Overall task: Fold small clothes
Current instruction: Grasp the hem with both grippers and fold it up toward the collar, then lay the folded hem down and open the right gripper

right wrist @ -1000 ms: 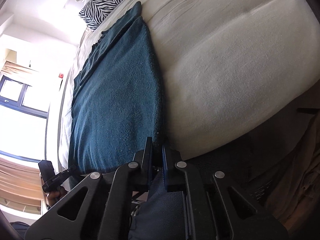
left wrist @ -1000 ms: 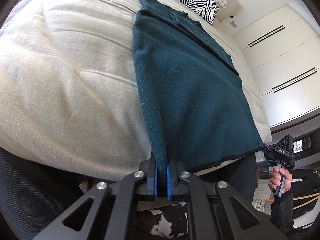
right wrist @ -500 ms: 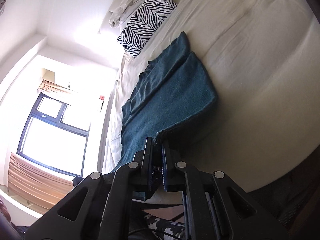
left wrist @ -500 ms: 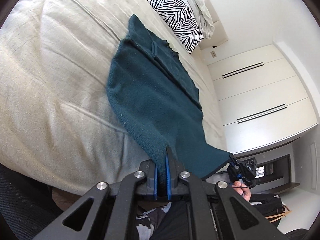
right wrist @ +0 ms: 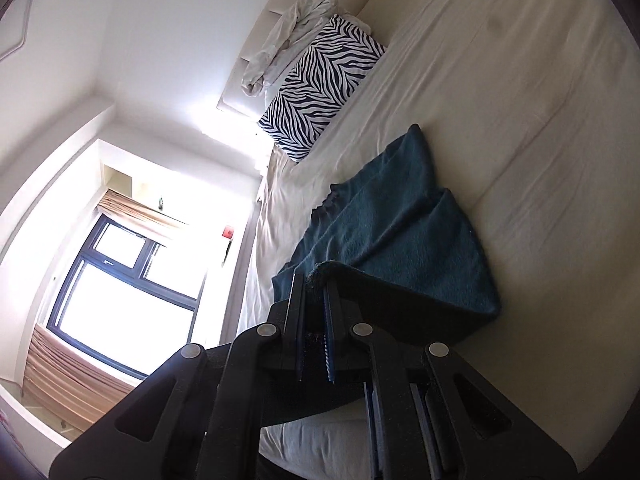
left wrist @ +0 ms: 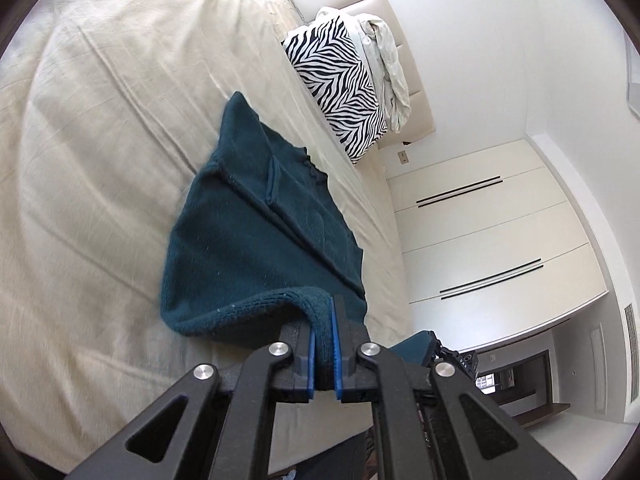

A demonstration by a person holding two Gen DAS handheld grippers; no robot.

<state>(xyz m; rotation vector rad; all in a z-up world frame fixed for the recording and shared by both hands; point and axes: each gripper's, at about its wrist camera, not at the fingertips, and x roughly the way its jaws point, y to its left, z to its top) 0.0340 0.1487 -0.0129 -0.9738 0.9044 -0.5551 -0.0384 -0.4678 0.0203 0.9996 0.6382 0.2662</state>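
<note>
A dark teal knit sweater [left wrist: 256, 240] lies on a cream bed [left wrist: 92, 168], its sleeves folded in over the body. My left gripper [left wrist: 324, 320] is shut on one bottom corner of the sweater, lifted off the sheet so the hem curls over. In the right wrist view the same sweater [right wrist: 400, 220] rises from the bed [right wrist: 540, 120] in a fold, and my right gripper [right wrist: 314, 284] is shut on its other bottom corner. The other gripper's black body [left wrist: 456, 360] shows low at the right of the left wrist view.
A zebra-striped pillow [left wrist: 340, 92] with a crumpled white garment [left wrist: 390, 76] on it sits at the head of the bed. White wardrobe doors [left wrist: 488, 240] stand beyond the bed on one side, a bright window [right wrist: 120, 280] on the other.
Both grippers have risen and moved toward the head of the bed with the hem, so the sweater's lower part has lifted off the sheet and is doubling over the upper part.
</note>
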